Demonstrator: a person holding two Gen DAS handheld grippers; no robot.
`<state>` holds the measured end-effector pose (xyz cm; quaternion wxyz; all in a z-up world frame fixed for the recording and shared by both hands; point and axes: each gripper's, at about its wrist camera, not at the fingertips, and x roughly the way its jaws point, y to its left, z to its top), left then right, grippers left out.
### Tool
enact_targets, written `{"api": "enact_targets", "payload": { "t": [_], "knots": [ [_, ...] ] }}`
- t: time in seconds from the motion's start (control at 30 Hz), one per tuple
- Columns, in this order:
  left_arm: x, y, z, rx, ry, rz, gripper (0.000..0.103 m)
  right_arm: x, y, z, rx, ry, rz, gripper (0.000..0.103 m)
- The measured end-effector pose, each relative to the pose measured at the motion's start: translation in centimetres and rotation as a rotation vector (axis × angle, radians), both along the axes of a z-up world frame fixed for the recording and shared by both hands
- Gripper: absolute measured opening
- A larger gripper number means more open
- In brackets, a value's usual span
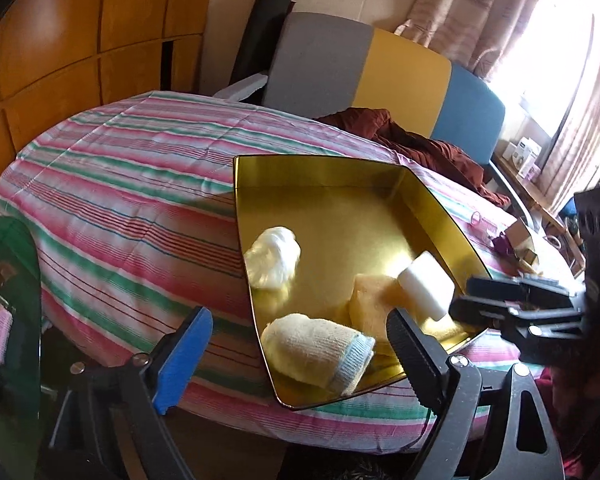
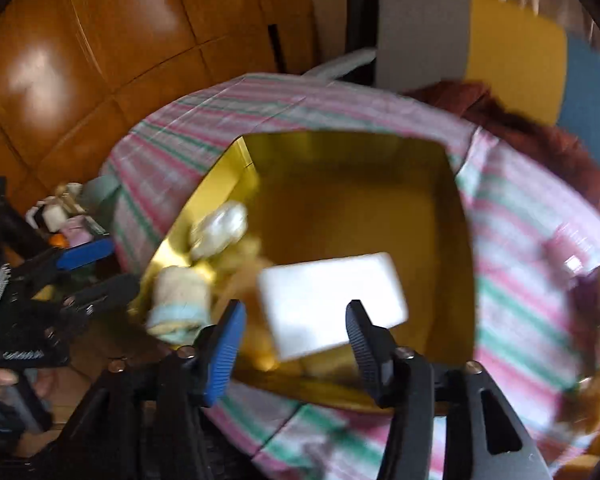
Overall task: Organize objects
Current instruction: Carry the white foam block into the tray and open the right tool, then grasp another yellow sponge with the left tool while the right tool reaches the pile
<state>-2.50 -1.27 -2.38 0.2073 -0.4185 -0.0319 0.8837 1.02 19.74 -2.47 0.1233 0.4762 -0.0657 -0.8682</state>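
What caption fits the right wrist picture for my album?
White sponge block tumbling from the open right claw into a gold tin on a striped bedspread.

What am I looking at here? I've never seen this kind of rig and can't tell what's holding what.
Two hand-held grippers, each with a fisheye camera looking along its fingers; one picture per camera. The left gripper is open, holding nothing. The right gripper is open over a gold tray on a striped bedspread; a white block lies beyond its fingers, apparently released, though blur hides contact. In the tray also: a sock, a white bundle and a yellow sponge.
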Motion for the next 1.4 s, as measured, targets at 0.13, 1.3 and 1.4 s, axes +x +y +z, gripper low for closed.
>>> {"api": "enact_targets", "payload": {
  "t": [0.13, 1.3, 1.4],
  "knots": [
    [-0.3, 0.5, 0.4, 0.01, 0.013, 0.009, 0.09, 1.0, 1.0, -0.2, -0.029, -0.007, -0.045, 0.054],
    [2.2, 9.7, 2.8, -0.122, 0.144, -0.153, 0.098, 7.2, 12.1, 1.2, 0.069, 0.141, -0.463, 0.099],
    [2.8, 10.9, 2.8, -0.123, 0.148, -0.196, 0.102, 8.4, 14.1, 1.7, 0.069, 0.156, -0.523, 0.101]
  ]
}}
